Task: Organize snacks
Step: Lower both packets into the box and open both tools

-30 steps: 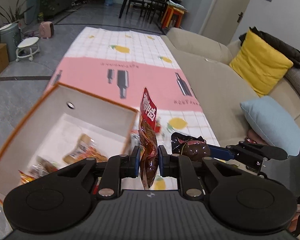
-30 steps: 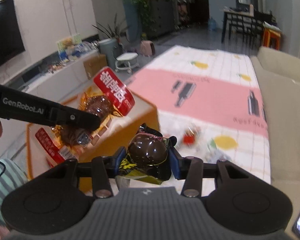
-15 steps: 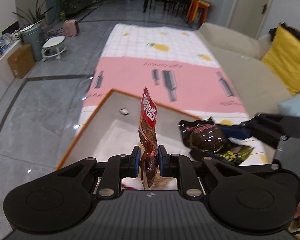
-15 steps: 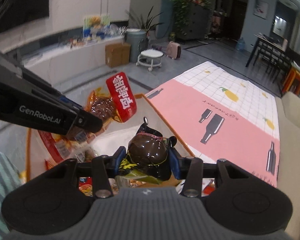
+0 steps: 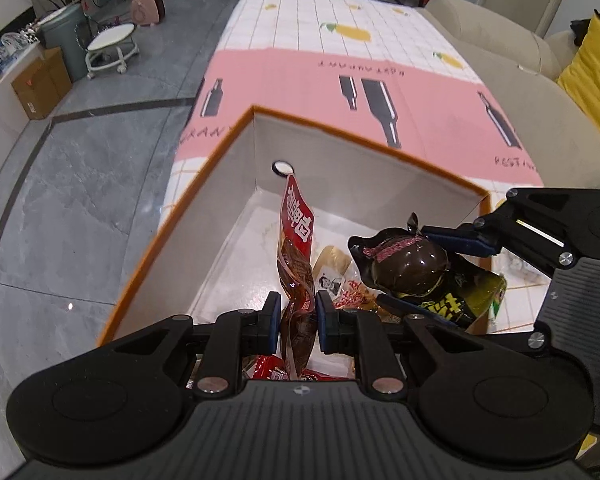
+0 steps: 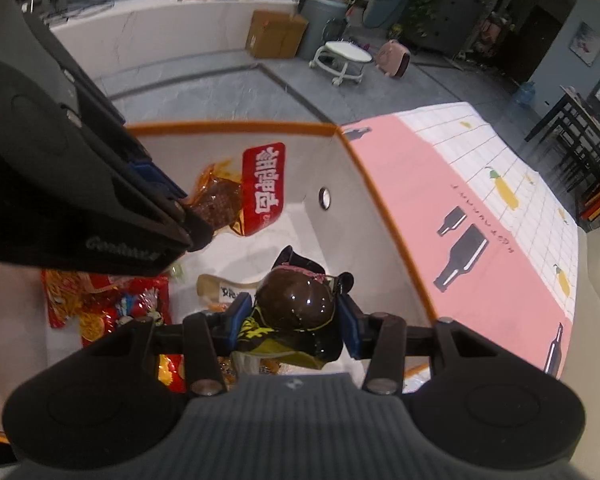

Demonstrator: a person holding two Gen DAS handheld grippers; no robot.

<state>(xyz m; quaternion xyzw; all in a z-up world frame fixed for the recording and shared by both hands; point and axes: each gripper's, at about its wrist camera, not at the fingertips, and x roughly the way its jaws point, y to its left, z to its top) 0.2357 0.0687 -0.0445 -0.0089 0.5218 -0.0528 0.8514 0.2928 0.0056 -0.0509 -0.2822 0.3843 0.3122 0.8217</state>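
Observation:
An orange-rimmed box (image 5: pixel 363 145) with white inner walls (image 6: pixel 236 126) stands on the patterned mat. My left gripper (image 5: pixel 298 316) is shut on a thin red and clear snack packet (image 5: pixel 296 236), held upright over the box; the same packet (image 6: pixel 260 184) shows in the right wrist view. My right gripper (image 6: pixel 294 316) is shut on a dark brown egg-shaped snack in a black and yellow wrapper (image 6: pixel 296 304), also over the box. In the left wrist view that snack (image 5: pixel 409 268) hangs at the right. Several snack packets (image 6: pixel 100 300) lie on the box floor.
The box sits on a pink and white mat (image 5: pixel 399 80) with bottle and lemon prints. A beige sofa (image 5: pixel 519 80) with a yellow cushion (image 5: pixel 591 80) runs along the right. Grey floor tiles, a small white stool (image 5: pixel 110 46) and a cardboard box (image 6: pixel 276 34) lie beyond.
Both grippers have moved over the box and tipped downward, each keeping its snack. The right gripper has rolled, and the box now fills the middle of both views.

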